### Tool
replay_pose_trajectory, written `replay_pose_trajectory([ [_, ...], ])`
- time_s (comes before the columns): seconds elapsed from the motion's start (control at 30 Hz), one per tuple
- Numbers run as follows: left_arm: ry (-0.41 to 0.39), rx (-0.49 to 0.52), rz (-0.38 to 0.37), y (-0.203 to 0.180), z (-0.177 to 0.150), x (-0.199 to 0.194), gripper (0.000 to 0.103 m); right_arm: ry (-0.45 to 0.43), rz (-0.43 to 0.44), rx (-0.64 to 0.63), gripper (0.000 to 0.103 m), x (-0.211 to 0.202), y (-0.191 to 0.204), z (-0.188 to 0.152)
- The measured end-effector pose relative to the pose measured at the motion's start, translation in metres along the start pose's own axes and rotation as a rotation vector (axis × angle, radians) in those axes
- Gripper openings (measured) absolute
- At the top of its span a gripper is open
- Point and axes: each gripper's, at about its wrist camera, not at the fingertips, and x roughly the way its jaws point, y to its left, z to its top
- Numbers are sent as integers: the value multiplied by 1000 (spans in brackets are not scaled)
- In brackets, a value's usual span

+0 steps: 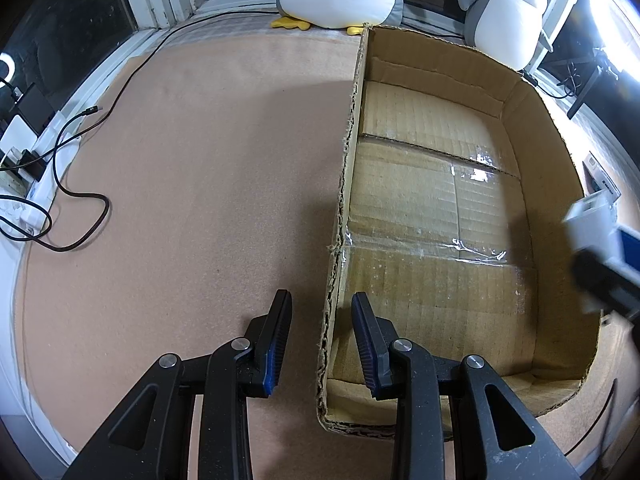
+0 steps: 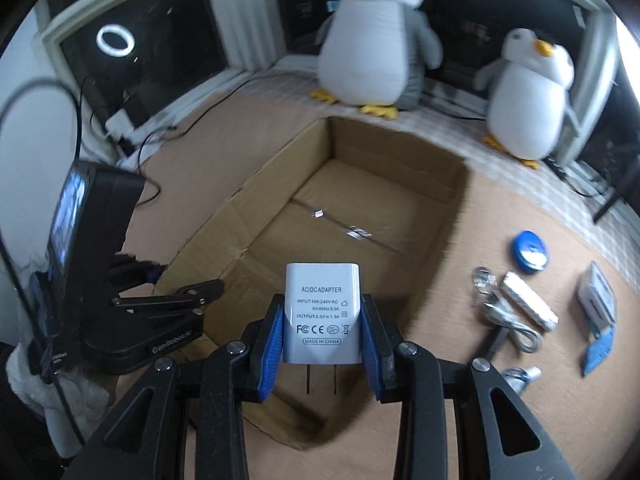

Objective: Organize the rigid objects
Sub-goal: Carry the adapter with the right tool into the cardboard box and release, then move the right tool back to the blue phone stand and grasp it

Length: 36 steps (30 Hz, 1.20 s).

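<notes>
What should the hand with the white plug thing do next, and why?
Probably lower the AC/DC adapter a little into the cardboard box, then open. The right hand-held gripper grips it between its blue pads, over the box's near end, and the box floor looks bare. The left hand-held gripper is open astride the box's left wall.
</notes>
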Motion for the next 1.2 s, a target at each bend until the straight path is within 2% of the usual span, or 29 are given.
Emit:
replay_pose_trajectory([
  [0.27,-1,-6,-4,3,-1,0,34,79,-7,-34,32,38,16,-2],
  [0.53,-2,-5,0,3,-1,0,34,89,-7,-31,33,43,17,-3],
  [0.6,-3,-4,0,3,-1,0,34,83,-4,-26,43,42,16,-3],
  [0.7,0,-11,-7,6,-1,1,33,80,-10,-15,50,40,13,-2],
  [0.8,-3,-9,-5,5,-2,1,33,72,-7,16,54,36,7,-3],
  [1.0,-3,-9,-8,5,-3,0,33,52,-21,61,54,19,-9,-7],
  [1.2,-3,-7,-6,5,-3,0,33,-35,-8,135,54,-28,-38,-13],
])
